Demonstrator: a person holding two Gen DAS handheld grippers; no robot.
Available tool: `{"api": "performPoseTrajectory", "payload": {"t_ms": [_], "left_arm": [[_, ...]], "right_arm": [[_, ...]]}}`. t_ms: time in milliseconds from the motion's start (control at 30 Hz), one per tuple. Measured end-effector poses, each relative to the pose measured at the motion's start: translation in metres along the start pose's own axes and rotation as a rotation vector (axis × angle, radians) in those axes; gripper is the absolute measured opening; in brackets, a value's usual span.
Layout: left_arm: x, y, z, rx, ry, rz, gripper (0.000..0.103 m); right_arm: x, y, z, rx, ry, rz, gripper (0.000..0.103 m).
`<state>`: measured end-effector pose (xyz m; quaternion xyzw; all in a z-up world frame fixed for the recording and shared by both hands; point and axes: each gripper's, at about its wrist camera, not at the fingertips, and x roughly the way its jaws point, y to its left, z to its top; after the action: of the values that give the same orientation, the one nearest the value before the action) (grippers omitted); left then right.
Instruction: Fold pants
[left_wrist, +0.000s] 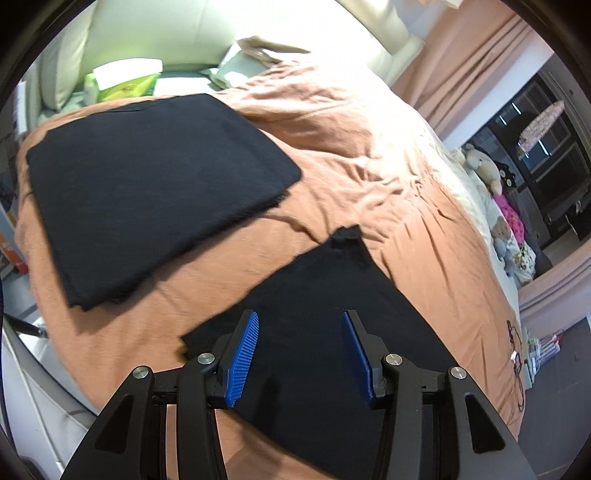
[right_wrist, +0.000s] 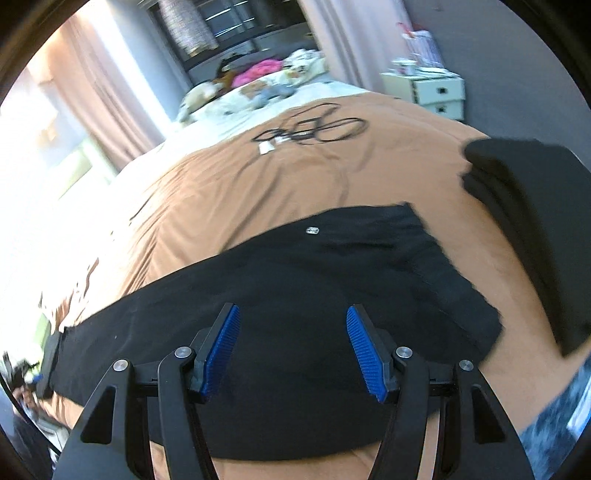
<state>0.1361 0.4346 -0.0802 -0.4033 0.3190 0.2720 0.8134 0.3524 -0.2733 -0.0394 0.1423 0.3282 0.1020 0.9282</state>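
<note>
Trouble from here most likely comes from the fabric itself: the black pants (right_wrist: 295, 295) lie flat on the orange bedspread (right_wrist: 240, 177), thin and dark on dark, so a pinch aimed at a hem could catch only the top layer — or scoop the bedspread with it — and the next fold would drag crooked. A second risk is the folded black stack (left_wrist: 155, 192) lying close beside the pants; a sweeping fold could brush its edge and spoil it. In the right wrist view that same stack sits off to the right, near the waist end of the pants, so the margin there is small. The coiled black cable (right_wrist: 314, 129) lies well apart, farther up the bed, and I judge it no hazard.

Left gripper (left_wrist: 300, 358) hangs above one end of the pants, pointing steeply down, its blue pads (left_wrist: 243, 354) standing apart at a middling gap with nothing between them. Right gripper (right_wrist: 293, 350) hovers over the middle of the pants, angled down less steeply; its jaws are parted somewhat wider and also empty — no cloth touches either pad. Both views are slightly smeared, which suggests the hands are in motion rather than settled.
</note>
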Motion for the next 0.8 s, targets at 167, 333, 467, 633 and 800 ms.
{"api": "performPoseTrajectory", "payload": {"t_ms": [167,333,467,633,800], "left_arm": [[0.014,-0.025,-0.004,0.032,0.027,-0.013,0.050],[0.030,-0.056,-0.005,0.067,0.054,-0.014,0.055],[0.040,-0.087,-0.007,0.120,0.054,-0.011,0.078],[0.058,-0.122,-0.011,0.156,0.085,-0.031,0.078],[0.076,-0.153,-0.018,0.191,0.105,-0.039,0.078]], "right_arm": [[0.026,0.023,0.013,-0.109,0.018,0.030,0.079],[0.056,0.046,0.024,-0.207,0.068,0.040,0.079],[0.080,0.067,0.034,-0.299,0.105,0.043,0.079],[0.109,0.099,0.047,-0.413,0.147,0.036,0.079],[0.138,0.130,0.055,-0.501,0.184,0.079,0.079]]}}
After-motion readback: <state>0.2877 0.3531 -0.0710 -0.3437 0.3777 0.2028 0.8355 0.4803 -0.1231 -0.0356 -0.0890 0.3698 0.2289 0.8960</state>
